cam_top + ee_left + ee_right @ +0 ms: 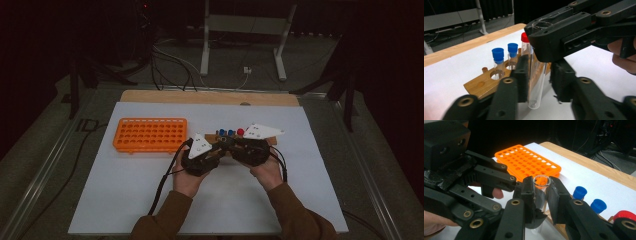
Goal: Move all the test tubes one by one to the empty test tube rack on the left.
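High view: two hands bring the left gripper (216, 148) and right gripper (231, 143) together over a white worktop (150, 200), beside an orange rack (150, 135).

Left gripper view: its pads clamp a clear, uncapped test tube (537, 87) low down, in front of a wooden holder (484, 83).

Right gripper view: its pads squeeze the tube's upper part, just below the open rim.

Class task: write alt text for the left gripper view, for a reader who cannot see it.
Two black claws hold one clear uncapped test tube: the left claw low down, the right claw at its rim. Behind stands a wooden rack with two blue-capped tubes and a red-capped tube.
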Available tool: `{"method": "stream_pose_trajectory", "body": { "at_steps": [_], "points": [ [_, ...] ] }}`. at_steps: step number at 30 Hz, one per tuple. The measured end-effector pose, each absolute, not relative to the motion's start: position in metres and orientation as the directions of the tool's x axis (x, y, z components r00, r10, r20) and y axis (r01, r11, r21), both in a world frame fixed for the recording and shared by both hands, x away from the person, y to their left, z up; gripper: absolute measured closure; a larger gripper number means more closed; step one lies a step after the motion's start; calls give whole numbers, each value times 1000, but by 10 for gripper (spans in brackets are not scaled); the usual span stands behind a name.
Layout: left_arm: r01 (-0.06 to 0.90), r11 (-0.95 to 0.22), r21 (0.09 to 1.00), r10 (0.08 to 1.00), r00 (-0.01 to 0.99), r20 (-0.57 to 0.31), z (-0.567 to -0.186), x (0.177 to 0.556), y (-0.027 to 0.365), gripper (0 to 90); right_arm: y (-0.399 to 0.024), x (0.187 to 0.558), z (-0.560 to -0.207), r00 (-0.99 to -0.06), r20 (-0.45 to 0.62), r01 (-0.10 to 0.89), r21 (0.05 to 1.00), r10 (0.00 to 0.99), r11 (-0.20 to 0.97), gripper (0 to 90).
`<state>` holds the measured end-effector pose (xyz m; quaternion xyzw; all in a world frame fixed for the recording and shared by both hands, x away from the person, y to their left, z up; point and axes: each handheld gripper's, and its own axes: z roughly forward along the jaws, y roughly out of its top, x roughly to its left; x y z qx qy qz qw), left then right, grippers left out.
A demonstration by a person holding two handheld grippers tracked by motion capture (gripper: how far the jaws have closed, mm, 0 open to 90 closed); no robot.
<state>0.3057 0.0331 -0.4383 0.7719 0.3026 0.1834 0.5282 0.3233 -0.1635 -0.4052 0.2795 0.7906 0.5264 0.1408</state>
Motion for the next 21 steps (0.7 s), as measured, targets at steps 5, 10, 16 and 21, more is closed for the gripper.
{"method": "stream_pose_trajectory", "body": {
  "at_steps": [5,10,16,21],
  "points": [
    [268,-262,927,659,752,-31,-438,306,33,766,-165,323,-406,-805,78,296,912,588,285,759],
    [266,-264,927,662,749,-26,-438,305,33,769,-167,323,-406,-810,77,289,915,582,280,739],
    [280,-243,929,692,721,-36,-438,309,43,769,-180,323,-404,-786,100,297,926,611,231,452],
    [278,-229,933,705,708,-38,-436,309,48,768,-190,321,-408,-749,71,297,925,659,237,284]
  ]
}}
